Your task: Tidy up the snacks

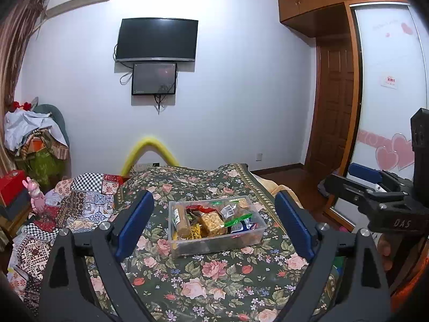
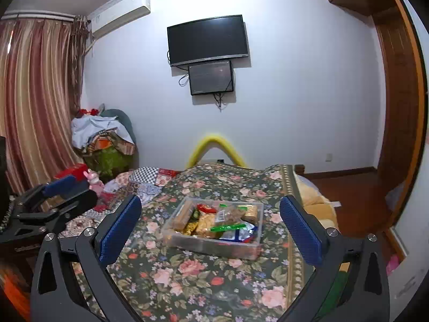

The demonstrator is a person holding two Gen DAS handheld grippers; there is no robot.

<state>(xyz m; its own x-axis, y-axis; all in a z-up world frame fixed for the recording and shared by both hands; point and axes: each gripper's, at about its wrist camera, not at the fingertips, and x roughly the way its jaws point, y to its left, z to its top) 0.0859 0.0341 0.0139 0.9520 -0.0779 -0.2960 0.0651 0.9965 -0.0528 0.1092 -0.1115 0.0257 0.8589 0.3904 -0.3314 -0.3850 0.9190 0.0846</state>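
On the bed's floral bedspread (image 1: pixel 203 284), midway across: one clear plastic bin (image 1: pixel 217 242) filled with packaged snacks (image 1: pixel 211 224). Toward the bed's left edge, a patchwork quilt (image 1: pixel 80 204) and a pink bunny toy (image 1: pixel 36 197). Beyond the foot edge, a wall-mounted television (image 1: pixel 157 39). Nothing lies between bin and grippers. Left gripper (image 1: pixel 214 222): jaws wide apart, holding nothing, clear of the bin. Right gripper (image 2: pixel 210 222): jaws wide, empty, likewise apart from it.
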